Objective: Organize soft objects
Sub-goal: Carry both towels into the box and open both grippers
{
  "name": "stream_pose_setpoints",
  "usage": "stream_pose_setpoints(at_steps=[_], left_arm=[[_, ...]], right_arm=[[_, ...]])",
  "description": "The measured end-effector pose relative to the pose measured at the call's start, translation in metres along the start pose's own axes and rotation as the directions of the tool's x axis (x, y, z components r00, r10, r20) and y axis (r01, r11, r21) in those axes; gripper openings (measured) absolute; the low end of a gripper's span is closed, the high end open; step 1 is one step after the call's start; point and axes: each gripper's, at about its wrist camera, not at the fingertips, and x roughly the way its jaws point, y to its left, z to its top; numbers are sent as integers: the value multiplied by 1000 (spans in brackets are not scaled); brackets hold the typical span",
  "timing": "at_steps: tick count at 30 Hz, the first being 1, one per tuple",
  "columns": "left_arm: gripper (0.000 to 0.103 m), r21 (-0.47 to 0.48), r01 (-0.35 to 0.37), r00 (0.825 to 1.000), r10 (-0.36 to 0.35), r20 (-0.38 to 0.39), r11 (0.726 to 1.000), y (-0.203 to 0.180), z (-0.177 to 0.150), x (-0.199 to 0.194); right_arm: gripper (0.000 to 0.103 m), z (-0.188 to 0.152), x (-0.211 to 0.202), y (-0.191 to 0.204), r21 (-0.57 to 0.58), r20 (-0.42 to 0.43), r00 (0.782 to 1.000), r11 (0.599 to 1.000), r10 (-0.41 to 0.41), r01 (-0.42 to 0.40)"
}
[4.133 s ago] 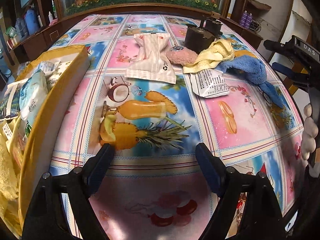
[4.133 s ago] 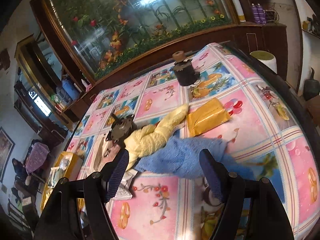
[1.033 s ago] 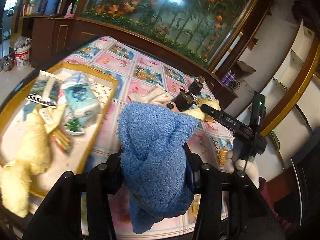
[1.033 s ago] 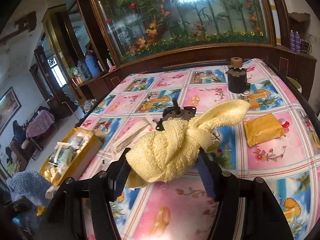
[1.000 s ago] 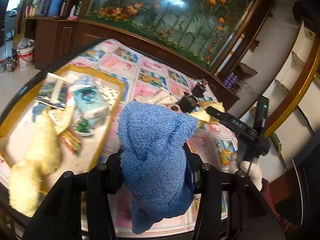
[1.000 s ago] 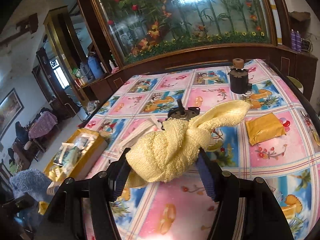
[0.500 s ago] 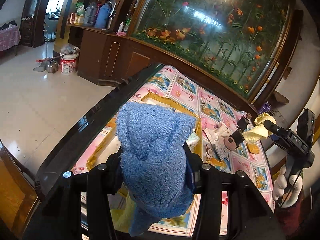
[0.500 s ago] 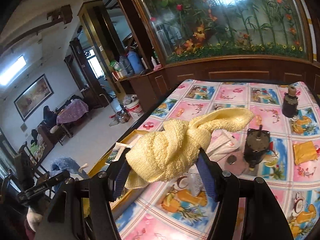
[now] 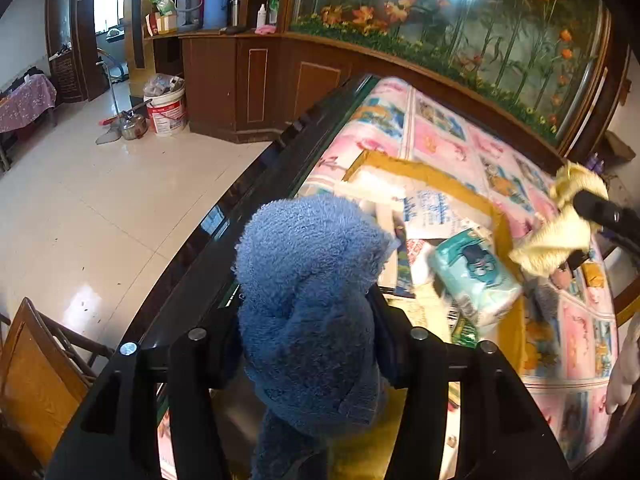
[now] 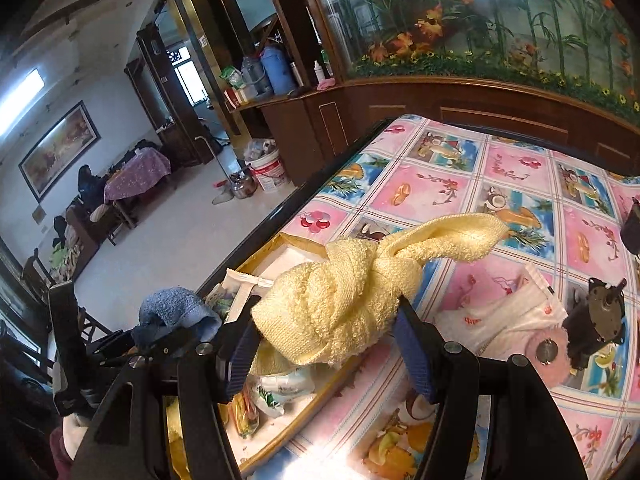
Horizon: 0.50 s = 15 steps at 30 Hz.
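Note:
My left gripper [image 9: 310, 340] is shut on a knotted blue towel [image 9: 308, 304], held in the air at the near end of the yellow tray [image 9: 448, 178]. The same blue towel [image 10: 172, 312] shows at the lower left of the right wrist view. My right gripper [image 10: 326, 344] is shut on a knotted yellow towel [image 10: 340, 300], raised over the tray's right side [image 10: 316, 412]. From the left wrist view the yellow towel [image 9: 556, 232] hangs above the tray's far right corner. Packets, among them a teal tissue pack [image 9: 476, 276], lie in the tray.
On the patterned tablecloth [image 10: 500, 184] right of the tray lie a white striped pouch [image 10: 504, 320], a pink round pad [image 10: 548, 354] and a dark motor [image 10: 600, 320]. The table's dark edge [image 9: 256, 200] borders tiled floor holding a bucket [image 9: 166, 110]. A wooden chair [image 9: 36, 380] stands close by.
Both grippers have swung left toward the tray end of the table, each still holding its towel. The yellow towel now hangs over the tray.

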Motion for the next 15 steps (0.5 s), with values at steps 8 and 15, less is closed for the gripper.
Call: stream_pose_setpoints(at_steps=[8, 15], left_arm=[[76, -65, 126, 987, -119, 103, 990, 21, -2, -31], [78, -113, 202, 963, -177, 202, 973, 33, -8, -64]], right_arm=[[65, 10, 70, -4, 128, -114, 993, 991, 43, -28], [65, 14, 114, -5, 243, -139, 985, 968, 103, -67]])
